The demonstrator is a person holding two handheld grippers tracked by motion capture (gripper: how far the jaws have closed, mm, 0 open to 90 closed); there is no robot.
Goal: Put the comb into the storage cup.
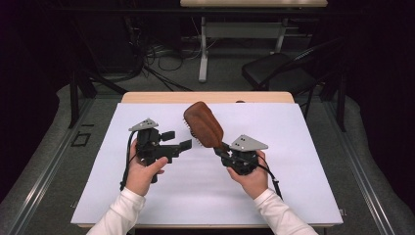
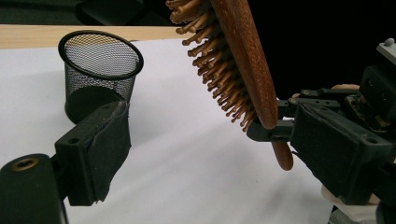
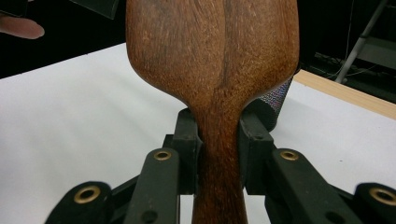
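Held up off the white table cover (image 1: 293, 186) by its handle: a wooden hairbrush (image 1: 203, 124), clamped at the narrow neck between the jaws of the right gripper (image 1: 221, 151), pads pressing on either side of the handle as seen in the right gripper view. Oval paddle head, reddish-brown with dark grain running lengthwise, smooth rounded back turned toward the right gripper's camera; head tilted up and away toward the far edge of the table. Rows of light wooden pins with rounded tips on the other face, pointing toward the left gripper (image 1: 176, 142). Rounded handle end poking out below the grip in the left gripper view. Left gripper just beside the brush, jaws apart with nothing between them, not touching it. Beyond, on the cover near the far edge, a black mesh cup (image 2: 99, 70), upright
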